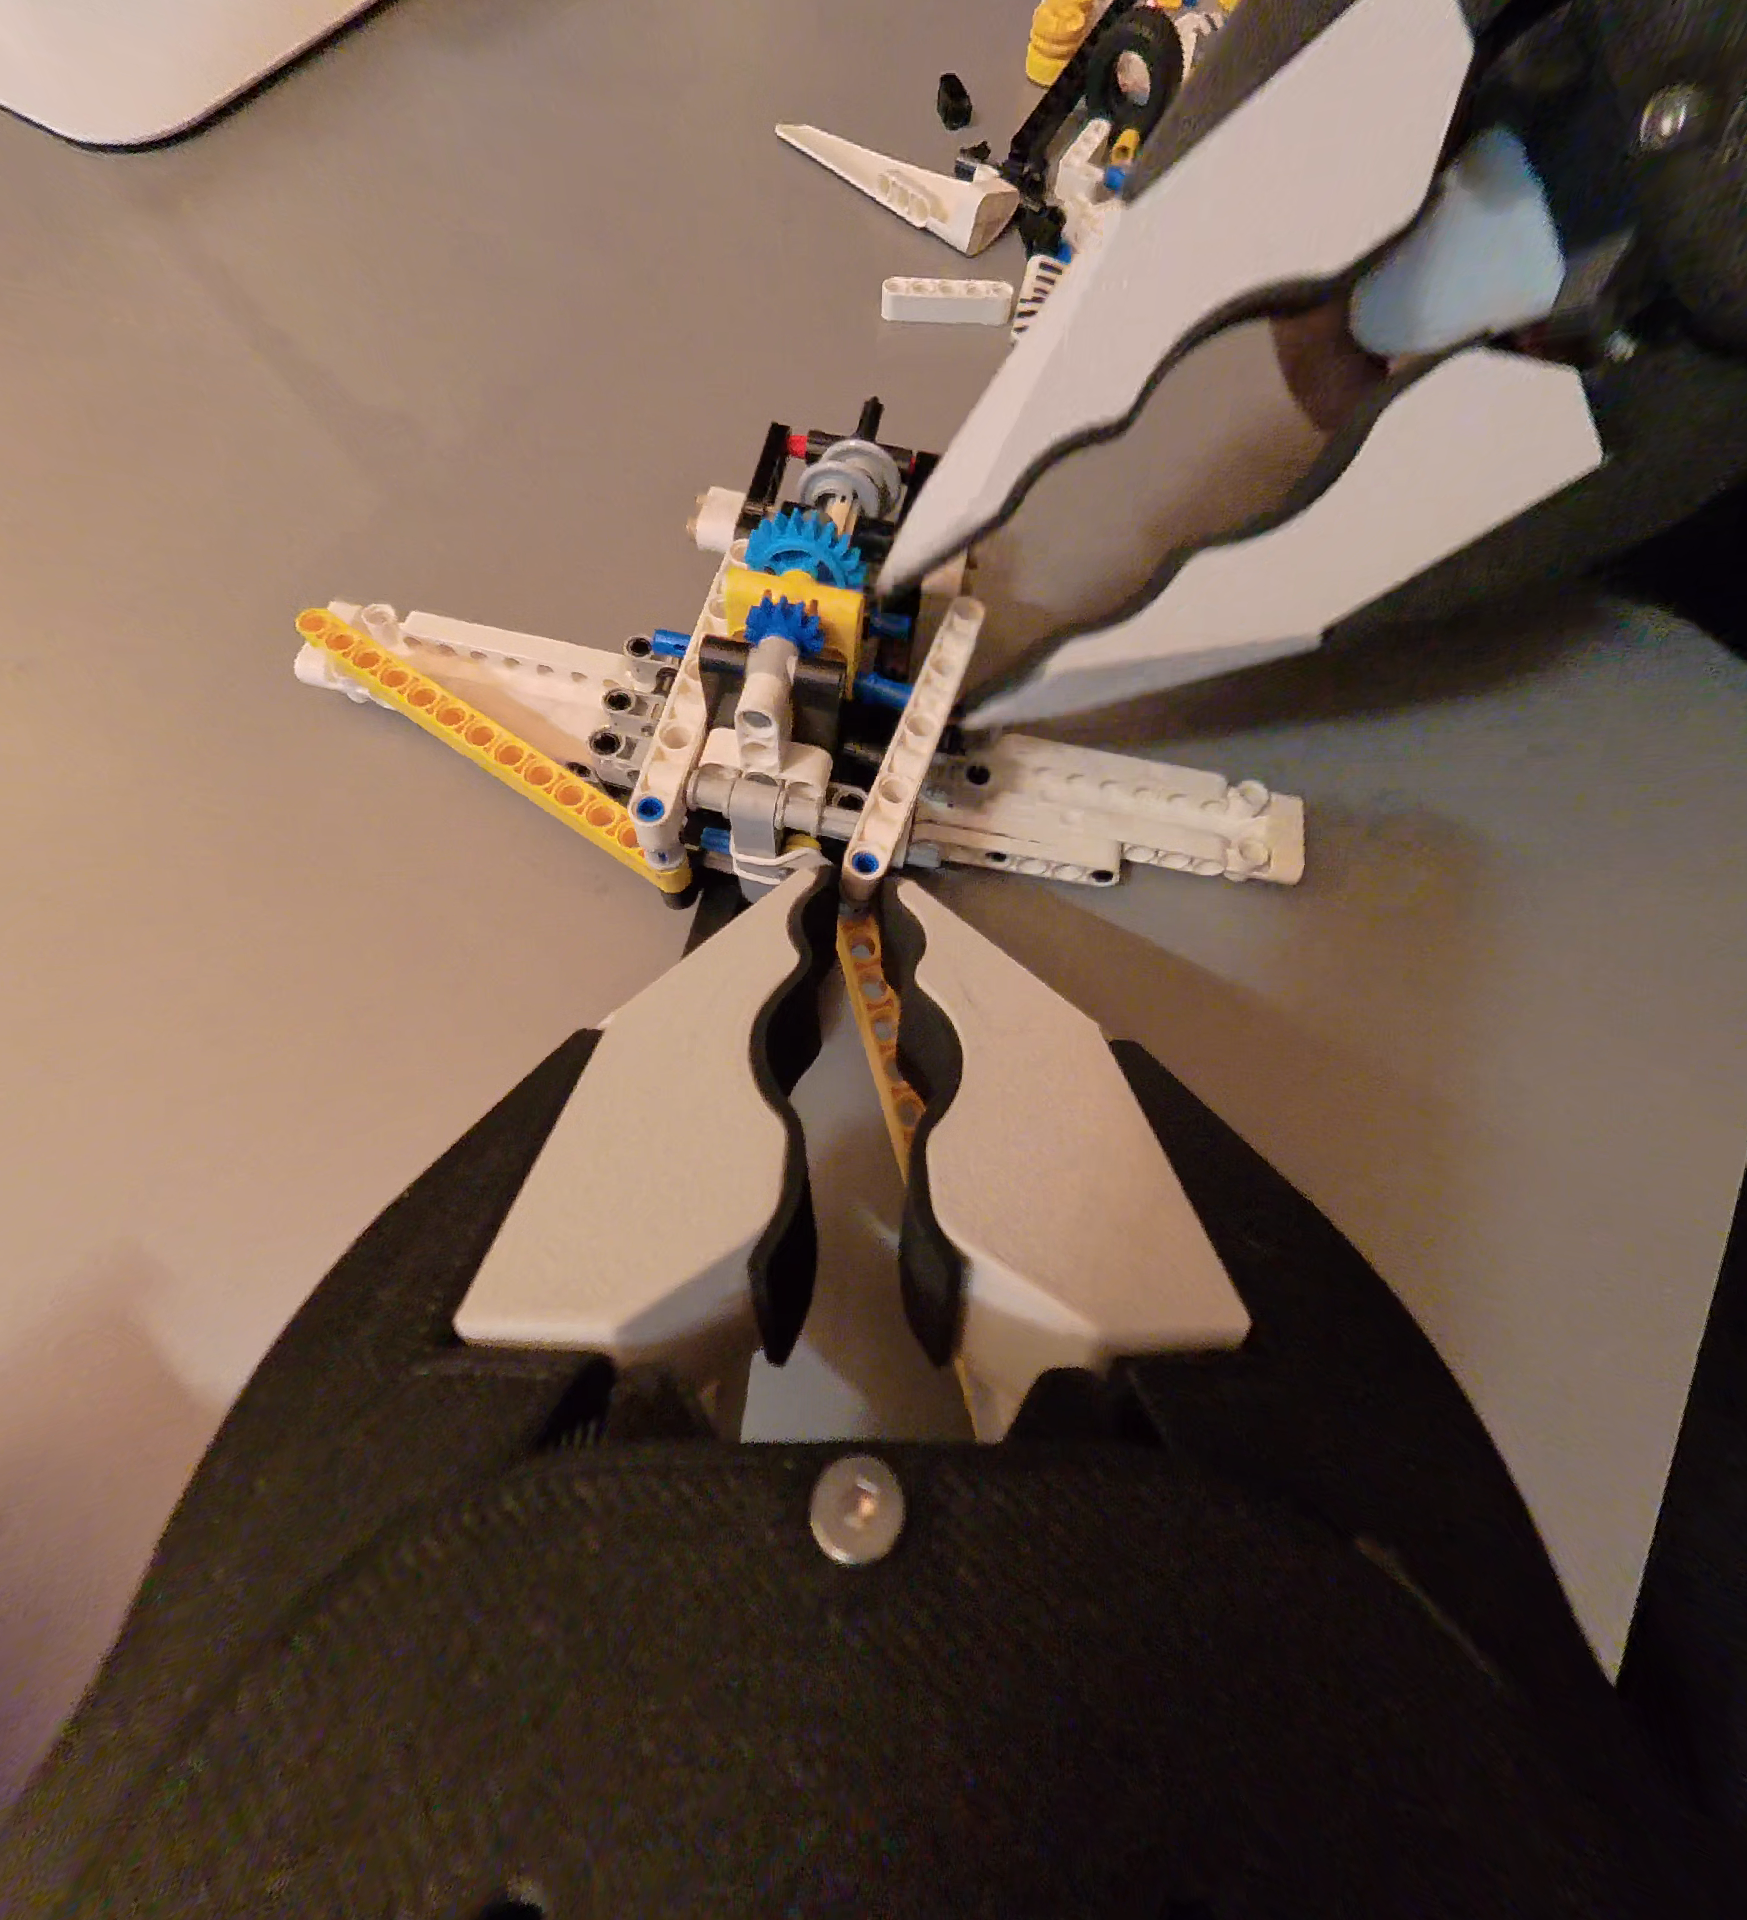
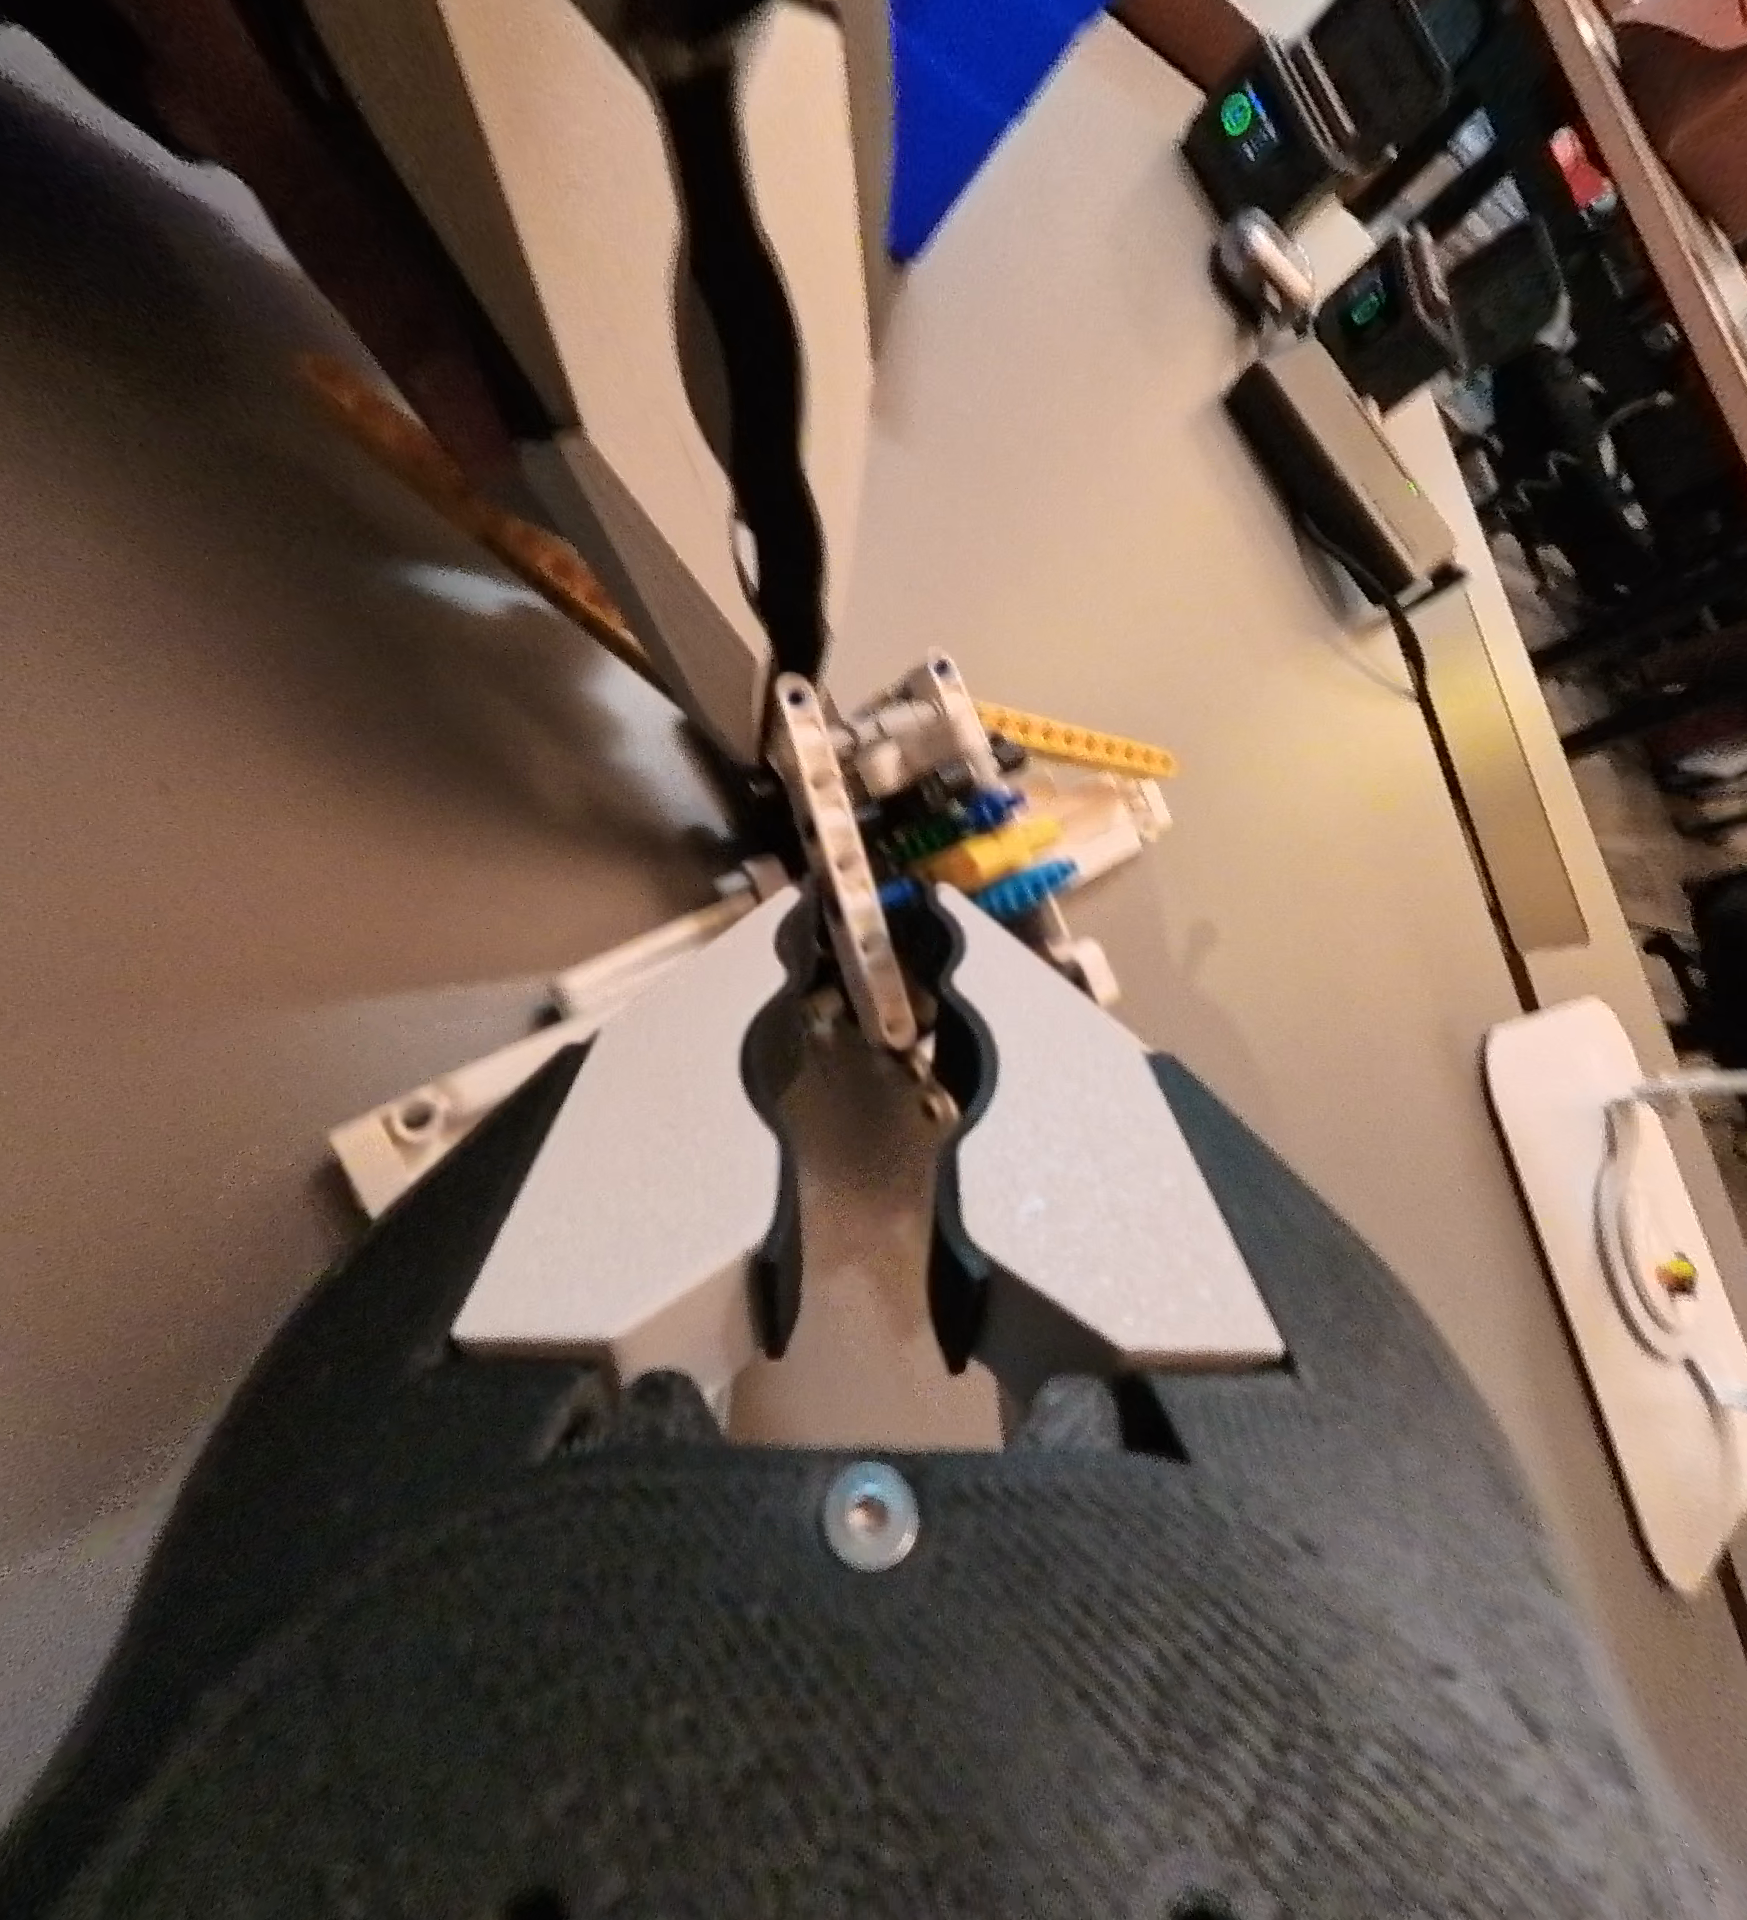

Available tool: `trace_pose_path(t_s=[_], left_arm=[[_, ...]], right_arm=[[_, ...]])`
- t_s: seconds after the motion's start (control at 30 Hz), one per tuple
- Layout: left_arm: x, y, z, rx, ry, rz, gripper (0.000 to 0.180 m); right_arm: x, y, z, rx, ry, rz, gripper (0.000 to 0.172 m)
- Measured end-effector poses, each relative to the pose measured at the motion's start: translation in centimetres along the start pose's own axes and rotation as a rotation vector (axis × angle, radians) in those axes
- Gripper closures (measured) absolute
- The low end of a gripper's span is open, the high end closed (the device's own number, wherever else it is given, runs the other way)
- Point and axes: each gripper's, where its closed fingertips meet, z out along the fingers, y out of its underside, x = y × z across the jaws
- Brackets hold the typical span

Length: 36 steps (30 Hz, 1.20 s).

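Lying toward the left of the grey table (image 1: pixel 173 520), a long yellow holed beam (image 1: pixel 479 732) slants out from a small brick-built model (image 1: pixel 796 686), with a white panel behind it. The model sits mid-table, well away from the edges: two white holed beams frame a yellow block, blue gears (image 1: pixel 804 551) and a grey axle. At its near end the left gripper (image 1: pixel 853 883) has its jaws drawn narrow around a second yellow beam (image 1: pixel 874 997), which runs back between the dark wavy pads; the tips sit right at the end of the right-hand white beam (image 1: pixel 916 727). Whether both pads press the yellow beam cannot be told. White flat pieces stretch from the model to the right. From the upper right the right gripper (image 1: pixel 926 649) reaches in with its jaws narrow, straddling that same white beam (image 2: pixel 848 862); its own view is blurred, so a firm grip cannot be told. Loose white pieces (image 1: pixel 910 187) and a black wheel (image 1: pixel 1139 73) lie toward the far edge.
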Motion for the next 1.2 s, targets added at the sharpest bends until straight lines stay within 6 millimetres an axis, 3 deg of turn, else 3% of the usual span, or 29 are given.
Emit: trace_pose_path(t_s=[0.13, 0.23, 0.33, 0.6, 0.67, 0.87, 1.13, 1.2], left_arm=[[0.0, -0.1, 0.1, 0.011, 0.005, -0.002, 0.176], [0.0, -0.1, 0.2, 0.012, 0.002, 0.001, 0.176], [0.0, -0.2, 0.2, 0.013, 0.003, -0.002, 0.176], [0.0, -0.3, 0.3, 0.032, -0.002, -0.025, 0.177], [-0.5, -0.4, 0.5, 0.042, -0.039, -0.033, 0.177], [-0.8, -0.4, 0.7, 0.042, -0.089, -0.023, 0.176], [-1.1, -0.5, 0.7, 0.038, -0.116, -0.023, 0.176], [-1.5, -0.4, 0.4, 0.024, -0.169, -0.034, 0.165]], right_arm=[[1.3, 2.0, -1.7, 0.013, -0.008, 0.147, 0.151], [1.1, 1.7, -2.3, 0.074, -0.062, 0.242, 0.151], [0.7, 1.0, -2.0, 0.102, -0.09, 0.258, 0.151], [0.0, 2.3, -0.2, -0.065, -0.088, 0.129, 0.151], [0.0, 2.3, -0.5, -0.064, -0.125, 0.173, 0.162], [-0.9, 2.0, -1.1, 0.002, -0.252, 0.379, 0.165], [-1.7, 1.5, -1.3, 0.001, -0.271, 0.41, 0.166], [-1.7, 1.6, -1.3, 0.005, -0.258, 0.433, 0.166]])
